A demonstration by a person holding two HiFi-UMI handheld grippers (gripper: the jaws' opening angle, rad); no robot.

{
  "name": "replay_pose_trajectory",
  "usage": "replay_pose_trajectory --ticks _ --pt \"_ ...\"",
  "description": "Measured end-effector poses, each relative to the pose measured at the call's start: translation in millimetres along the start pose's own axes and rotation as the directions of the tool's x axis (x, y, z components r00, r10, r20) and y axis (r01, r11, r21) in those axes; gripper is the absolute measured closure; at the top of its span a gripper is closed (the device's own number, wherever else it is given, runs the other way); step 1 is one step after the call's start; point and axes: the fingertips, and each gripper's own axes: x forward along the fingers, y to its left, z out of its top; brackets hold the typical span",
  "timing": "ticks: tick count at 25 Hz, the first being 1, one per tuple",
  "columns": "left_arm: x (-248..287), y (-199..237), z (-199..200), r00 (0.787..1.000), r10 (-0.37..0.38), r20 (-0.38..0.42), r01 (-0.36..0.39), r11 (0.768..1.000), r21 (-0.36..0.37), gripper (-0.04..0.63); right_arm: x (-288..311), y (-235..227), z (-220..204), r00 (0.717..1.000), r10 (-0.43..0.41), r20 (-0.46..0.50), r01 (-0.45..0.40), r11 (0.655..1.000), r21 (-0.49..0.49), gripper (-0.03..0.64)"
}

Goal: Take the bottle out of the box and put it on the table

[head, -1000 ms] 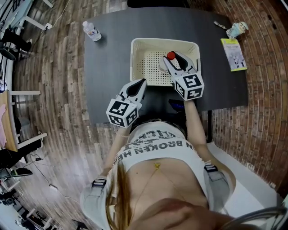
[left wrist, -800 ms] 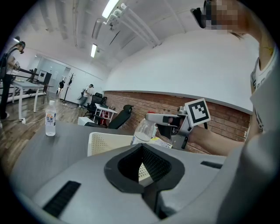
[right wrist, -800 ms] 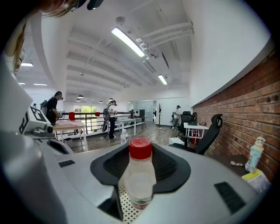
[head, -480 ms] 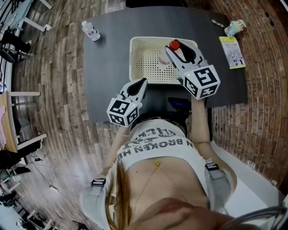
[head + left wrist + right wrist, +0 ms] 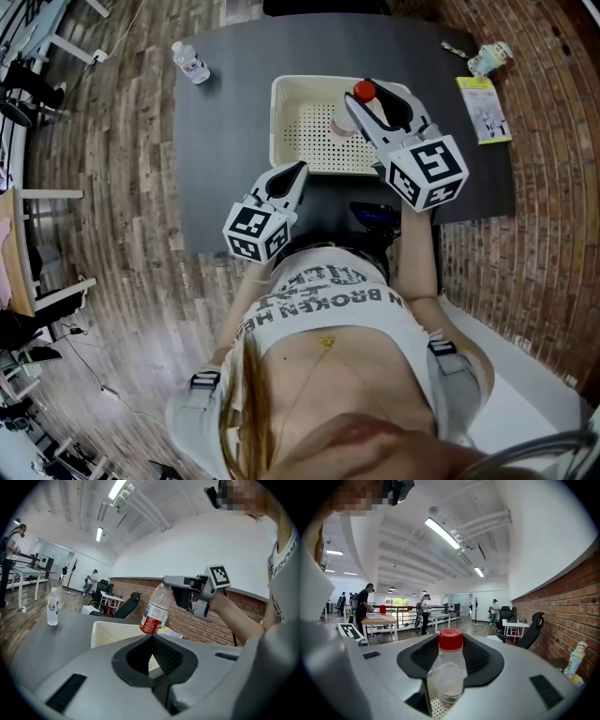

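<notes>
A clear plastic bottle (image 5: 351,120) with a red cap hangs upright over the right part of the white perforated box (image 5: 281,122). My right gripper (image 5: 370,98) is shut on its upper body. The right gripper view shows the bottle (image 5: 449,672) between both jaws, with the box floor below it. In the left gripper view the same bottle (image 5: 154,609) hangs clear above the box (image 5: 110,632). My left gripper (image 5: 294,172) rests near the table's front edge, apart from the box. Its jaws meet, with nothing between them, as the left gripper (image 5: 152,639) shows in its own view.
A second small water bottle (image 5: 192,64) stands at the dark table's far left corner (image 5: 52,606). A yellow-green leaflet (image 5: 486,111) and a small figurine (image 5: 492,58) lie at the far right. Desks, chairs and people fill the room beyond.
My right gripper has risen with the bottle, lifting it from the box floor and drifting slightly right. The left gripper has stayed where it was.
</notes>
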Motion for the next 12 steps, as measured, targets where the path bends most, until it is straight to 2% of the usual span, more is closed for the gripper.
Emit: replay_pose_trajectory --ticks 12 --pt "-3.4 -3.8 -1.4 1.0 -0.005 0.004 0.005 1.0 -0.001 0.591 -5.7 1.7 -4.8 1.0 -0.005 -0.016 0.005 1.0 -0.01 0.462"
